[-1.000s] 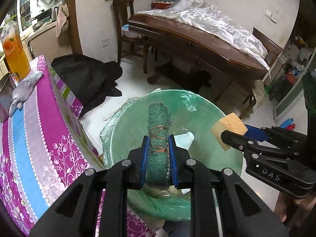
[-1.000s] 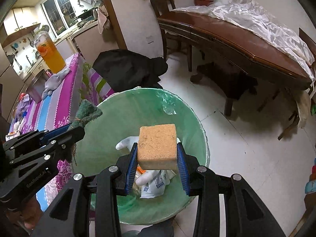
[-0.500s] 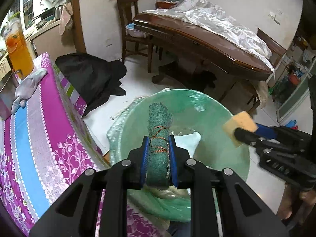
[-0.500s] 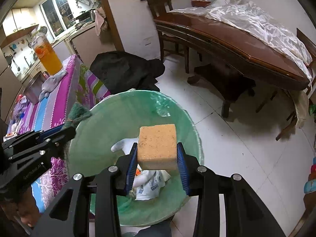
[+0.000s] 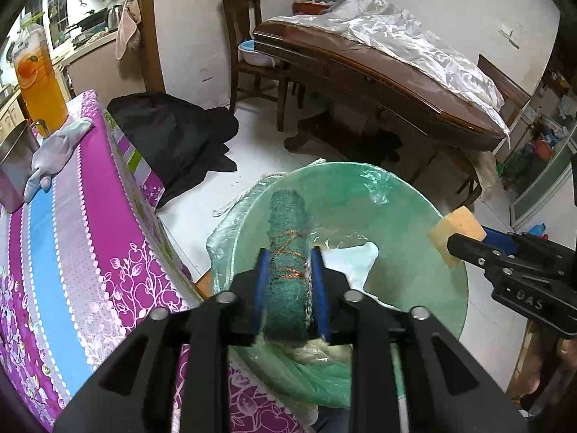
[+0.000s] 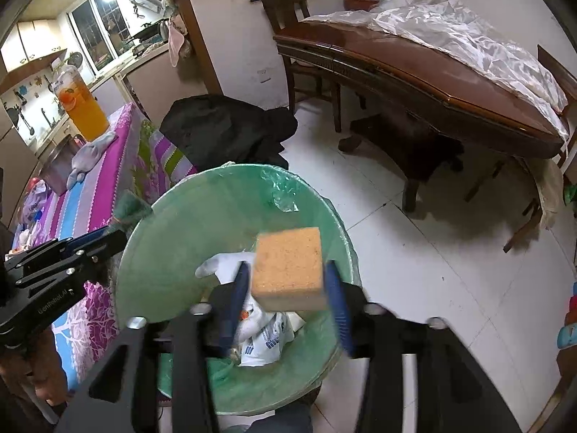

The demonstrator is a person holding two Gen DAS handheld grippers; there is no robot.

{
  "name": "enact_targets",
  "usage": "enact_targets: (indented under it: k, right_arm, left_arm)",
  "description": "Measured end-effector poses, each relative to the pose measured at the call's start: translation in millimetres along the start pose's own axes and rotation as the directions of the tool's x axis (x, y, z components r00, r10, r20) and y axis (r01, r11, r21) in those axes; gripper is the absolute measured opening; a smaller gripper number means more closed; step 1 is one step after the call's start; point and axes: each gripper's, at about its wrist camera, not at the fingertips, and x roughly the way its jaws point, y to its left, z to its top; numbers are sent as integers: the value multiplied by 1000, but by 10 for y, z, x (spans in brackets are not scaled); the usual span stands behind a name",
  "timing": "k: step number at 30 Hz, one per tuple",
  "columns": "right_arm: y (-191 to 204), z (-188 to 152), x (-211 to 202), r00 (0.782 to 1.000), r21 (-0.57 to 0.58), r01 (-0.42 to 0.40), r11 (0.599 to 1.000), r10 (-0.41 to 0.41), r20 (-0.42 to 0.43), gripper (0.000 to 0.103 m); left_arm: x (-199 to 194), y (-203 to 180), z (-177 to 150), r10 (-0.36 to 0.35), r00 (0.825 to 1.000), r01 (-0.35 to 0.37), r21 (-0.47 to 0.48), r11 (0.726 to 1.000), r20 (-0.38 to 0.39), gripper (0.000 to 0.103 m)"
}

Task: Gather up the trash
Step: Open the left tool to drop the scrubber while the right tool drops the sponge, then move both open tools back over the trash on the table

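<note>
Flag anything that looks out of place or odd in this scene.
A dark cloth heap lies dumped on the floor beside the striped table. The yellow sponge sits loose and tilted between the right tongs, whose jaws have just been opening.

The bin (image 6: 173, 238) in the middle of the frame has a see-through green bag in it. The sponge (image 6: 288, 269) over it is orange-yellow with little dark specks. The scrub pad (image 5: 288, 252) is dark green with thin copper-brown thread across it. Both grippers are black with blue pads (image 6: 335, 303). At the left, the tablecloth (image 5: 72, 245) has purple, blue and grey stripes with white flowers. The bottle (image 5: 38, 83) at the upper left is orange. The floor (image 6: 414, 252) is white.
</note>
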Motion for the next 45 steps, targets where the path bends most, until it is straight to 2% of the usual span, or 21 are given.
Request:
enact_targets:
  k: [1,2,3,15,17,20,22,24,27,30,33,35,39,40,42,43,44,45]
  right_arm:
    - [2,-3,-20,1000,0,7,1000,-7,13,62]
    - [-11,-3,-29,1000,0,6,1000,-6,16,62]
    - [-20,-3,-35,1000,4,1,1000,-1,17,62]
    - [20,-30,-134,999,-8,6,1000,-5,47,63]
    - [73,-50,-237,996,-21,13,1000,-11,83,63]
    - [257,-123,-482,983,-68,20,997,-7,183,64]
    - [452,-219,-649,965,-108,13,994,16,262,70]
    - [623,-288,-724,953,-137,-4,991,45,300,73]
    - [964,-417,-749,936,-186,-67,980,126,328,74]
    - [1303,-500,-715,925,-229,-138,964,208,318,74]
    - [1715,-567,-644,914,-288,-207,935,290,284,76]
    - [1980,-622,-591,909,-328,-238,914,329,256,77]
    - [2547,-724,-473,902,-417,-288,862,391,183,77]
    - [2693,-752,-447,899,-445,-302,843,407,162,77]
    - [3052,-809,-403,887,-517,-332,788,448,112,77]
    - [3226,-834,-386,881,-551,-345,760,465,89,75]
    - [3497,-864,-362,869,-600,-365,711,492,54,73]
    - [3673,-891,-350,862,-626,-378,682,506,30,65]
  left_arm:
    - [-2,14,-1,1,1000,-1,-4,1000,3,46]
    - [-5,23,-1,4,1000,-3,-7,1000,7,60]
    - [-14,36,-5,6,1000,-6,-8,1000,12,66]
    - [-45,93,-60,8,1000,-8,-12,1000,10,67]
    - [-95,124,-96,10,1000,-10,-10,1000,16,67]
    - [-217,205,-174,23,999,-23,-7,1000,41,67]
    - [-303,296,-254,32,998,-32,-7,999,54,67]
    - [-391,442,-351,53,997,-52,-11,999,64,67]
    - [-532,679,-476,85,993,-82,-39,996,79,67]
    - [-753,1072,-642,125,988,-116,-92,989,96,67]
    - [-955,1452,-816,173,979,-158,-137,978,107,67]
    - [-1142,1835,-987,223,968,-200,-181,963,113,67]
    - [-1530,2653,-1346,319,942,-278,-291,915,103,67]
    - [-1612,2821,-1426,330,939,-286,-315,905,98,67]
    - [-1831,3257,-1633,371,925,-313,-389,866,83,67]
    - [-1911,3420,-1709,389,918,-326,-415,849,76,67]
    - [-2006,3605,-1794,411,909,-341,-448,827,66,67]
    - [-2088,3750,-1862,427,902,-350,-473,809,62,67]
